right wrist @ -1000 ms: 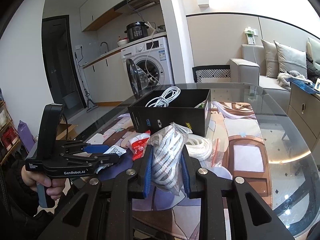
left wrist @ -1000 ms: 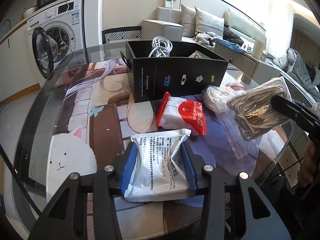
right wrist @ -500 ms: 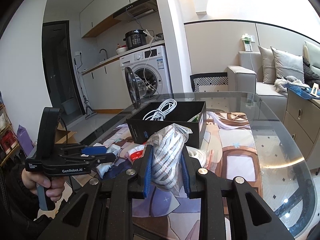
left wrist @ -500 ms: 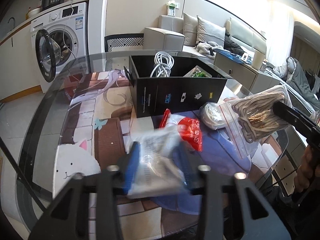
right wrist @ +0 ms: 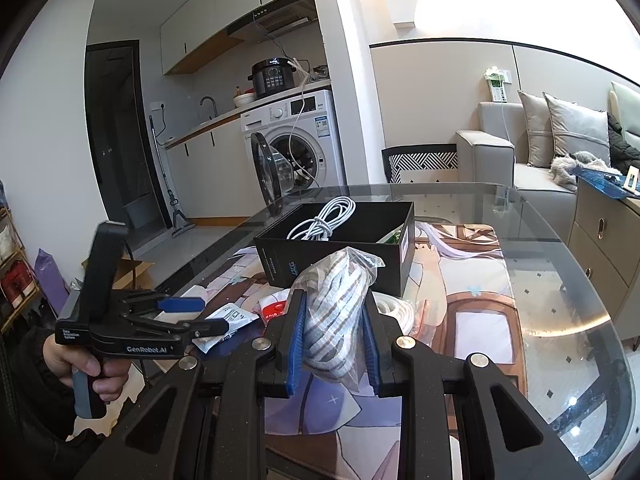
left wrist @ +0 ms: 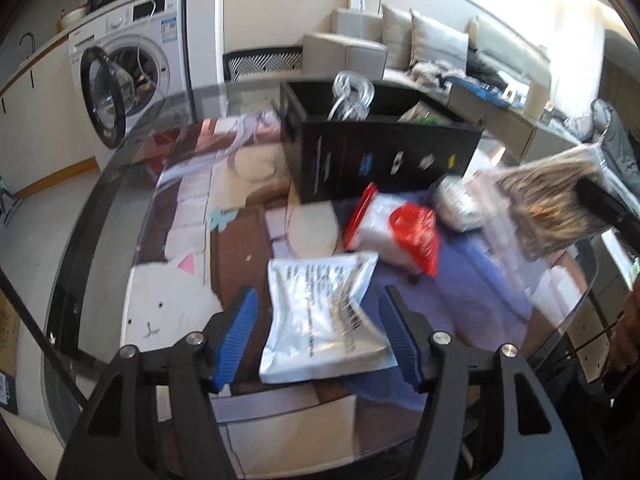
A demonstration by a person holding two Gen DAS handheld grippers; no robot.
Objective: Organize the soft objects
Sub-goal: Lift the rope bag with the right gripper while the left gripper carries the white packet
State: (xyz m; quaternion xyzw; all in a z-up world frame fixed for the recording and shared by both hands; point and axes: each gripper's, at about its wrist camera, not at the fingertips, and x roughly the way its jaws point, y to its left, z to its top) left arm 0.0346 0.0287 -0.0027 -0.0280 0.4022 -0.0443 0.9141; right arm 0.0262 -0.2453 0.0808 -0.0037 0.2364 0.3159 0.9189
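My left gripper [left wrist: 320,336] is open, its blue pads [left wrist: 236,332] spread on either side of a silver-white printed pouch [left wrist: 324,316] that lies on the table mat. My right gripper [right wrist: 334,340] is shut on a clear bag of beige rope [right wrist: 336,312] and holds it above the table; it also shows in the left wrist view [left wrist: 556,204]. A red-and-white pouch [left wrist: 396,228] and a small clear bag of white cord [left wrist: 456,200] lie in front of the open black box [left wrist: 384,160], which holds a white cable coil [right wrist: 324,220].
The round glass table [right wrist: 560,312] carries a cartoon-print mat [left wrist: 168,308]. A washing machine with its door open [right wrist: 292,156] stands beyond the table. A sofa [right wrist: 540,160] and a drawer cabinet [right wrist: 600,232] are to the right.
My left gripper has opened and let go of the silver-white pouch, which now lies on the mat. My right gripper still holds the rope bag and has risen a little.
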